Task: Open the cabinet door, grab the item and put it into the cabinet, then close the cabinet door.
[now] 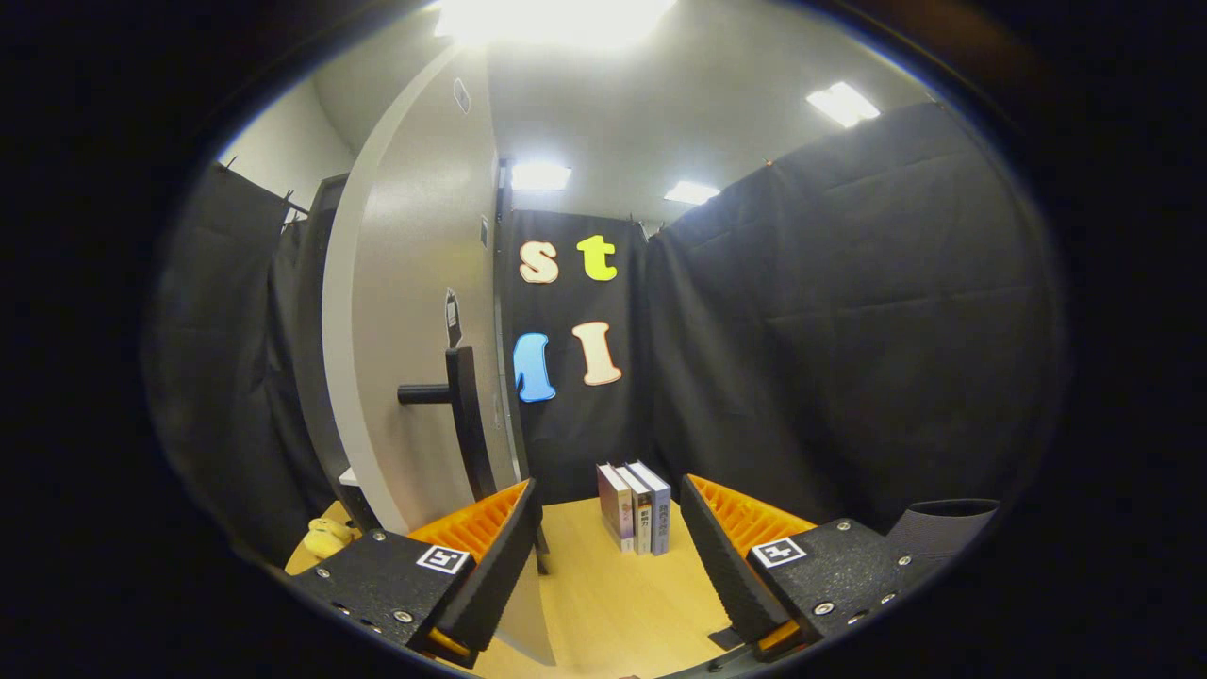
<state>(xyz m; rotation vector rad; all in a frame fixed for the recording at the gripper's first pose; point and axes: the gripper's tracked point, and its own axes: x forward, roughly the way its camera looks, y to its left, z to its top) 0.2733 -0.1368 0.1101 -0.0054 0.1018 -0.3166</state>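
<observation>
My gripper (pixel 608 514) is open, with nothing between its fingers. A grey cabinet door (pixel 415 311) stands swung open just ahead of the left finger, edge-on toward me. Its black bar handle (pixel 462 405) juts out just above the left fingertip. Behind the door, low down on the wooden table (pixel 613 594), sits a small yellow plush toy (pixel 325 538), beside the left finger's base. Three books (pixel 634 506) stand upright on the table beyond the fingers, between them.
Black cloth walls close the booth behind and to the right. Part of the dark cabinet body (pixel 316 311) shows behind the door on the left. Bare tabletop lies between the fingers and the books.
</observation>
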